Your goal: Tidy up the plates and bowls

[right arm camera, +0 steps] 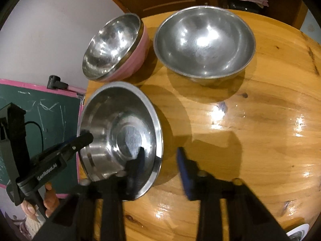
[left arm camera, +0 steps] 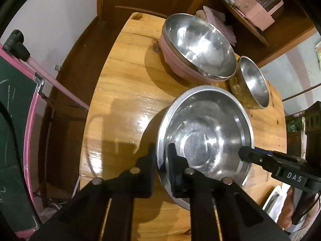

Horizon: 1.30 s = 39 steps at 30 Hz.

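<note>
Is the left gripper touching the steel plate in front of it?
Touching. The left wrist view shows the left gripper shut on the near rim of the steel plate, one finger inside, one outside.

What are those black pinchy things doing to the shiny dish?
A person is holding a gripper in each hand to tidy up bowls on the wooden table. The left gripper has its fingers pinched on one side of the wide steel dish. The right gripper has its fingers on either side of the opposite rim, with a gap on the outer side. The pink bowl and steel bowl sit behind, untouched.
</note>
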Available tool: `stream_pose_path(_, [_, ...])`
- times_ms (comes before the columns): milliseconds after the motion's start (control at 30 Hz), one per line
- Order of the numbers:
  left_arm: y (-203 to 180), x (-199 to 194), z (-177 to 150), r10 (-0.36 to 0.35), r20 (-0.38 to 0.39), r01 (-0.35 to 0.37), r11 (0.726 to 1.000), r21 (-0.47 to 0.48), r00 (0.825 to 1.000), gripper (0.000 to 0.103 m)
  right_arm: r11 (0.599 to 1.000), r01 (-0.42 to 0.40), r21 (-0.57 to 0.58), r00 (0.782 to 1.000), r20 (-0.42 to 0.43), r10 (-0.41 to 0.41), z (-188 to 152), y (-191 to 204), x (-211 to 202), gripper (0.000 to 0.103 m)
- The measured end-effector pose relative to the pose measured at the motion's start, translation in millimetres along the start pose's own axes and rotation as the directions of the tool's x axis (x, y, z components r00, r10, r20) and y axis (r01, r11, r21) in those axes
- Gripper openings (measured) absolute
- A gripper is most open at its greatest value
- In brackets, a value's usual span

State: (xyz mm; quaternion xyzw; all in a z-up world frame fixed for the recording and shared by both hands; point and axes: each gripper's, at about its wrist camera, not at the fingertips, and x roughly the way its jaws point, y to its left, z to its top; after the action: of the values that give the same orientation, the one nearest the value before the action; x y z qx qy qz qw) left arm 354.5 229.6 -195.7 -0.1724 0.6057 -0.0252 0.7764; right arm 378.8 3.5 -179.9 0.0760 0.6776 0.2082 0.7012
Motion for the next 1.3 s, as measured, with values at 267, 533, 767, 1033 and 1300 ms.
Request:
stream_pose_path(267, [-9.7, -15.6, -9.2, -0.005, 0.007, 0.005, 1.0, 0.003, 1.0, 0.007, 1.0, -0.003, 0.016, 1.0, 0.016, 0.003, -11.5, 1.4, -12.1, 0.01])
stream_pose_path(533, [-41.5, -68.2, -28.3, -0.028, 0.055, 0.024, 0.997, 0.075, 0.998, 0.007, 1.0, -0.021, 0.002, 0.994, 0.103, 0.021, -40.1, 4.1, -71.8, 0.01])
stream_pose_path(767, [-71.6, -120.8, -64.3, -0.061, 0.109, 0.046, 0.99, 0.134, 0.992, 0.007, 0.999, -0.042, -0.025, 0.977, 0.207, 0.046, -91.2, 1.4, -137.9, 0.01])
stream_pose_path(1033, [-90.4, -147.1, -122.5, -0.077, 0.114, 0.055, 0.981, 0.184, 0.99, 0.008, 0.997, -0.067, -0.03, 0.971, 0.228, 0.072, -152.8, -6.1, -153.0, 0.01])
stream_pose_path(1300, [-90.4, -132.7, -191.4, -0.057, 0.103, 0.033, 0.974, 0.223, 0.993, 0.008, 0.999, -0.029, -0.021, 0.978, 0.208, 0.033, -214.6, -20.0, -127.6, 0.011])
